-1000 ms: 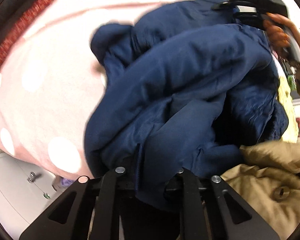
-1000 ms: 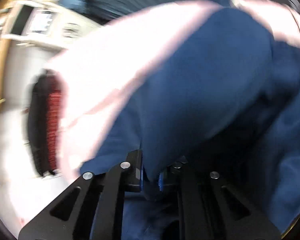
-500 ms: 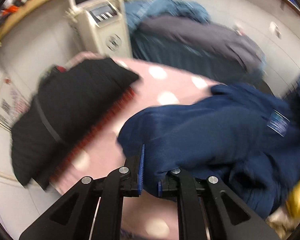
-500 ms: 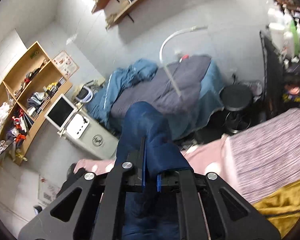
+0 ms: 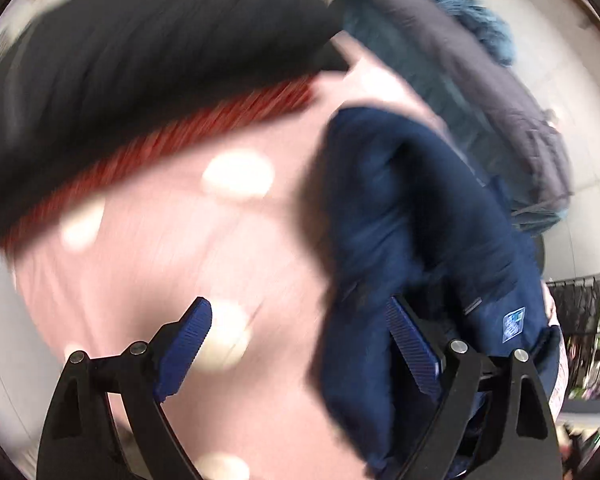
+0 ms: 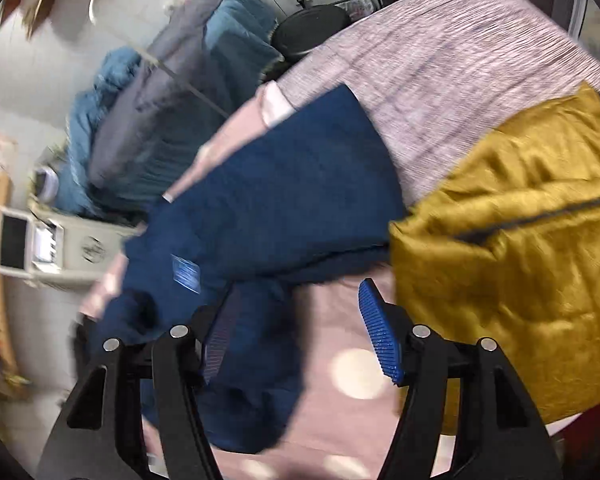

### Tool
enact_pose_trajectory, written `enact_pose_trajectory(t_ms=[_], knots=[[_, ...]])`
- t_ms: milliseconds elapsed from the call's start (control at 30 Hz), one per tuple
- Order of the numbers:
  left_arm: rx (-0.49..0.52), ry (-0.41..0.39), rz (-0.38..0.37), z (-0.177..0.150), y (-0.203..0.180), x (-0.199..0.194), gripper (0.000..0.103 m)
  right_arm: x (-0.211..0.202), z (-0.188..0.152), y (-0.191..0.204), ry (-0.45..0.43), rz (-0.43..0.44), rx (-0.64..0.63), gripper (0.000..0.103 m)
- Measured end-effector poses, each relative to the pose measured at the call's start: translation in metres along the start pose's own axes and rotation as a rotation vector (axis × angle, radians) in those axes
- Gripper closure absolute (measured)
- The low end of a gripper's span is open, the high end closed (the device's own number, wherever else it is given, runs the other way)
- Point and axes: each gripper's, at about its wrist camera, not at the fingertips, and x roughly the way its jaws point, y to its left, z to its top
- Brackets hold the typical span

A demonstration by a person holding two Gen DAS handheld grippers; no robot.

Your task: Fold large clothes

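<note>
A navy blue jacket lies crumpled on the pink polka-dot sheet, a small blue label showing on it. My right gripper hovers over its near edge with the jaws opening. Navy cloth hangs by the left finger, and the pads do not press on it. In the left wrist view the same jacket is bunched at the right, over the pink sheet. My left gripper is opening wide. The jacket's edge rests against its right finger and is not gripped.
A black garment with red lining lies at the far left of the bed. A mustard quilted jacket and a ribbed pinkish knit lie to the right. Beyond are a bed with blue-grey bedding, a beige machine and a black stool.
Both grippers were shut on the navy jacket and swung it across the bed. Both jaws have since opened and let it go, and the jacket has dropped onto the pink sheet.
</note>
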Motion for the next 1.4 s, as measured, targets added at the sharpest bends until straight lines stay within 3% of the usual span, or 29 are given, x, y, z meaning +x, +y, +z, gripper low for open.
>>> enact_pose_trajectory(t_ms=[100, 200, 367, 533, 667, 700, 733, 800, 867, 967, 1033, 1233, 1400], knots=[[-0.054, 0.027, -0.014, -0.042, 0.025, 0.001, 0.016, 0.001, -0.033, 0.003, -0.013, -0.081, -0.137, 0.041], [0.031, 0.025, 0.012, -0.066, 0.020, -0.004, 0.016, 0.011, -0.049, 0.028, -0.014, -0.106, -0.267, 0.038], [0.216, 0.027, -0.025, -0.082, -0.042, 0.001, 0.016, 0.031, -0.085, 0.092, 0.033, -0.058, -0.497, 0.033], [0.271, 0.064, -0.101, -0.075, -0.105, 0.023, 0.016, 0.070, -0.145, 0.159, 0.159, -0.021, -0.725, 0.033], [0.356, 0.069, -0.004, -0.064, -0.148, 0.054, 0.016, 0.072, -0.183, 0.177, 0.201, 0.014, -0.770, 0.033], [0.396, 0.080, 0.048, -0.064, -0.158, 0.067, 0.021, 0.070, -0.190, 0.177, 0.201, 0.019, -0.771, 0.033], [0.434, 0.097, 0.092, -0.067, -0.167, 0.080, 0.036, 0.070, -0.193, 0.175, 0.201, 0.016, -0.769, 0.033], [0.483, 0.148, 0.133, -0.076, -0.176, 0.097, 0.055, 0.068, -0.197, 0.167, 0.207, -0.001, -0.767, 0.033], [0.523, 0.130, 0.162, -0.085, -0.181, 0.098, 0.069, 0.061, -0.197, 0.158, 0.193, -0.027, -0.759, 0.033], [0.570, 0.107, 0.128, -0.094, -0.184, 0.085, 0.083, 0.054, -0.188, 0.135, 0.182, -0.055, -0.692, 0.033], [0.577, 0.102, 0.055, -0.094, -0.183, 0.065, 0.088, 0.050, -0.182, 0.121, 0.182, -0.062, -0.637, 0.033], [0.622, 0.036, -0.114, -0.098, -0.175, -0.021, 0.091, 0.058, -0.177, 0.111, 0.190, -0.082, -0.610, 0.033], [0.703, -0.001, -0.166, -0.126, -0.149, -0.093, 0.091, 0.066, -0.185, 0.133, 0.200, -0.092, -0.694, 0.033]])
